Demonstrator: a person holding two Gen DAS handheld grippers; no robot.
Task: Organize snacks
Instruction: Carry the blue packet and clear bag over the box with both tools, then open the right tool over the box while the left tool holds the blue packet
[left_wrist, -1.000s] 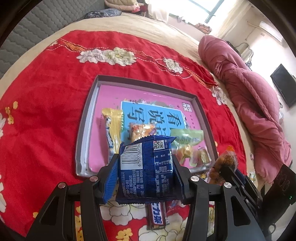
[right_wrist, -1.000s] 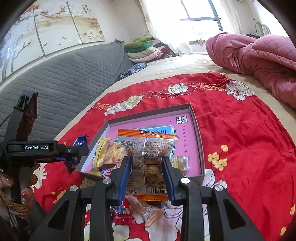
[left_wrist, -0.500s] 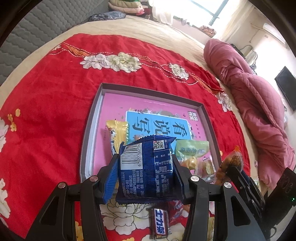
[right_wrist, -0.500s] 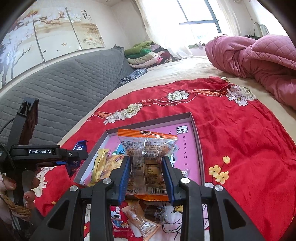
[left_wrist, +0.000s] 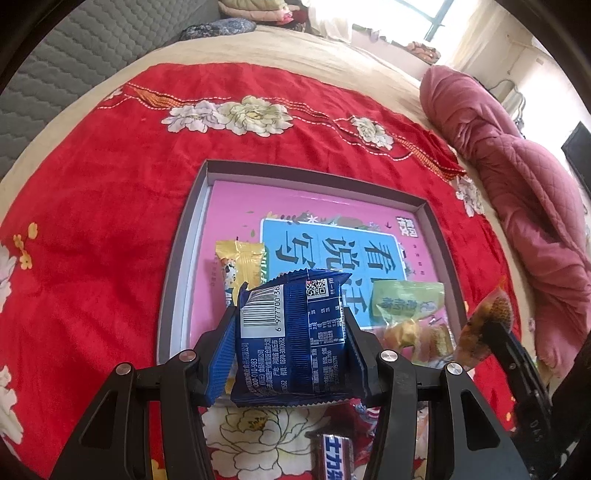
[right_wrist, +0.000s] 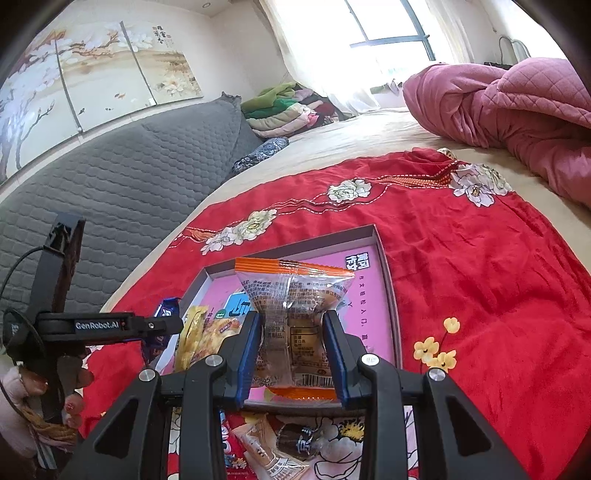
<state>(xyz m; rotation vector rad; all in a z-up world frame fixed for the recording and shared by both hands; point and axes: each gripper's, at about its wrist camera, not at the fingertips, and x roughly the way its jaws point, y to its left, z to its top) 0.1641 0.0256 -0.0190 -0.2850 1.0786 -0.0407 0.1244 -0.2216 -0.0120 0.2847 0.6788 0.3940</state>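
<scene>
- Gripping a blue packet (left_wrist: 291, 332), left gripper (left_wrist: 290, 352) sits above the tray's (left_wrist: 173, 280) near edge.
- Right gripper (right_wrist: 293, 350) clamps a clear orange-edged packet (right_wrist: 295, 314) over the same edge.
- Yellow packet (left_wrist: 240, 262) and green packet (left_wrist: 406, 301) lie inside tray.
- Loose snacks (right_wrist: 280, 446) lie before tray on red blanket (right_wrist: 480, 266).

Count by kind, both views combined:

- Grey tray (left_wrist: 177, 258): one.
- Snack packets lying in it: two in clear view, one yellow (left_wrist: 240, 266), one green (left_wrist: 406, 306); further packets there cannot be separated.
- Packets gripped: two, one blue (left_wrist: 291, 332), one clear with orange edges (right_wrist: 295, 314).
- Loose snacks on the red blanket (right_wrist: 480, 277): at least three, partly hidden.
</scene>
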